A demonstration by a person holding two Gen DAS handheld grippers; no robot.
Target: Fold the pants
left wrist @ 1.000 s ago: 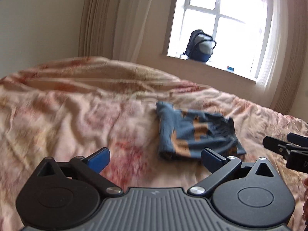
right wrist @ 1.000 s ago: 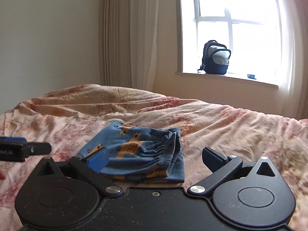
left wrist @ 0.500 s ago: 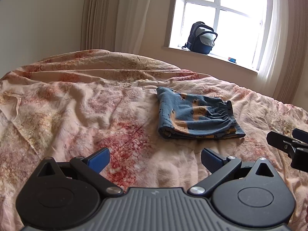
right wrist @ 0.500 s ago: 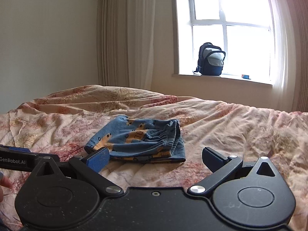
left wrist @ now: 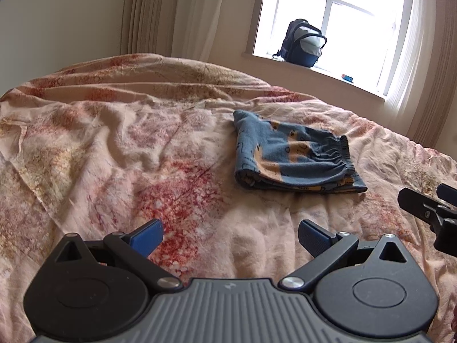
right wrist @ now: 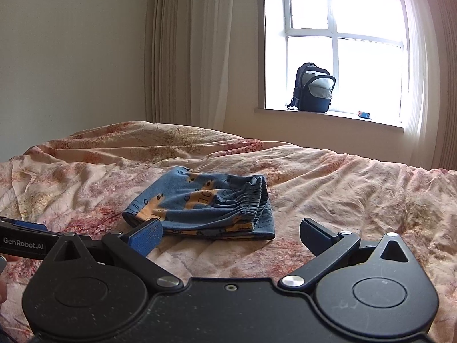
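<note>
At centre frame, folded pants (left wrist: 288, 158) are lying on the bedspread (left wrist: 114, 148); left gripper (left wrist: 230, 235) and right gripper (right wrist: 231, 235) are hovering spread, empty.

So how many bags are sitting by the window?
1. A dark blue backpack stands upright on the windowsill, toward its left end, with its top flap open. No other bag shows in either view, though curtains could hide one.
</note>
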